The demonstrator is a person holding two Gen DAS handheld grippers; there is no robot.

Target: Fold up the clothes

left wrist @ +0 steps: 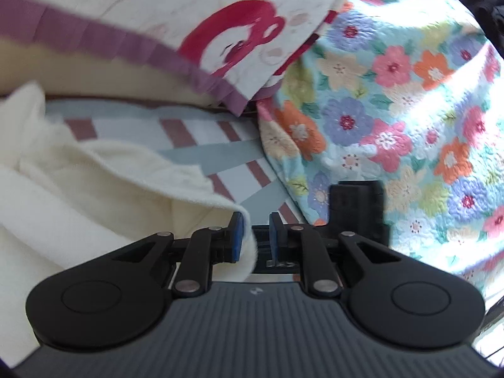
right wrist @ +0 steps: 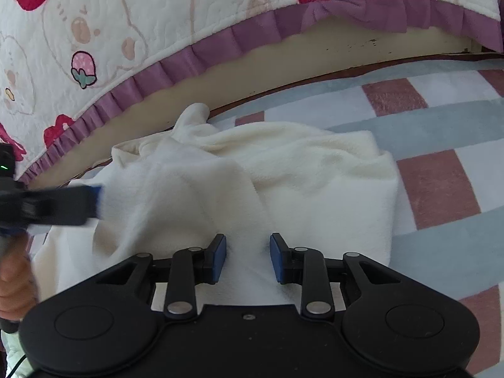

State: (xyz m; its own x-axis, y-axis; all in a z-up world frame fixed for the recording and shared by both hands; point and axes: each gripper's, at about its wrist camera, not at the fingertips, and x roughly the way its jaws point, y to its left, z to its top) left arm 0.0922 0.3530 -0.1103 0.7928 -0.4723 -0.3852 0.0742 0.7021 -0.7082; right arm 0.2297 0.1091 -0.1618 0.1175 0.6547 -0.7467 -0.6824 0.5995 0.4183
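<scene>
1. Cream fleece garment (right wrist: 239, 189) on checked rug (right wrist: 441, 189), beside bed frill (right wrist: 195, 56), partly doubled over.
2. Left gripper (left wrist: 254, 236) spread, fleece edge draped over one pad, likely mid-lift.
3. Right gripper (right wrist: 248, 258) spread, pads resting on cloth, pinning it.

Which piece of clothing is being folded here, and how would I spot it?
Find the checked rug of red, grey and white squares beside the bed's purple frill. On it lies the cream fleece garment, partly folded. It is the only plain, unpatterned fabric here.
</scene>
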